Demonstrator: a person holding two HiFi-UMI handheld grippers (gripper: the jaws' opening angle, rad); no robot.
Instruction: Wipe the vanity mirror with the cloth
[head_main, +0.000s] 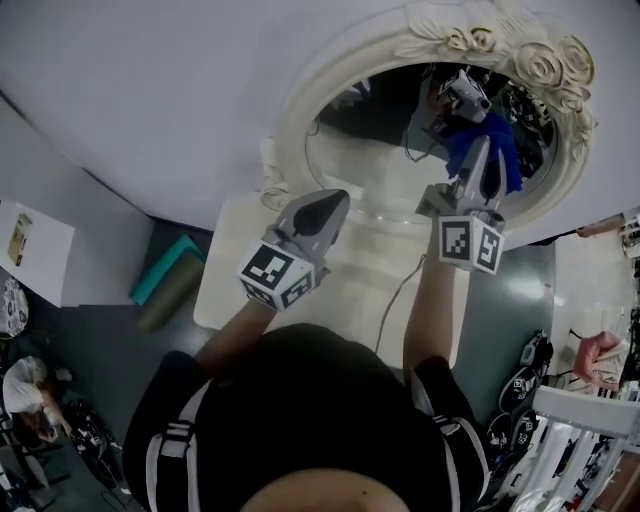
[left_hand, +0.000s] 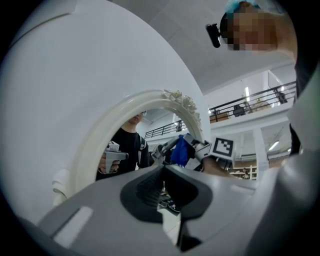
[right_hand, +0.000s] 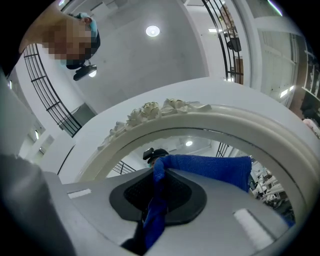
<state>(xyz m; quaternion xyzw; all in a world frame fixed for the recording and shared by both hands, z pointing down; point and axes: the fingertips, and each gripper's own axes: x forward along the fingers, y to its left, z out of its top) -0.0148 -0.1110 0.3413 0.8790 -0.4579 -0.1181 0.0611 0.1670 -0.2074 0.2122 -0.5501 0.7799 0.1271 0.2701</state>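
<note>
The oval vanity mirror in its ornate white frame leans against the wall on a white table. My right gripper is shut on a blue cloth, which is pressed to the right part of the glass. In the right gripper view the cloth hangs from the jaws of that gripper and spreads right, just under the frame. My left gripper hovers before the mirror's lower left with its jaws together and nothing in them. The left gripper view shows the gripper, the frame and the cloth.
The white table carries the mirror, and a thin cable runs across it. A teal rolled mat lies on the floor to the left. A white railing and shoes are at lower right. A person sits at lower left.
</note>
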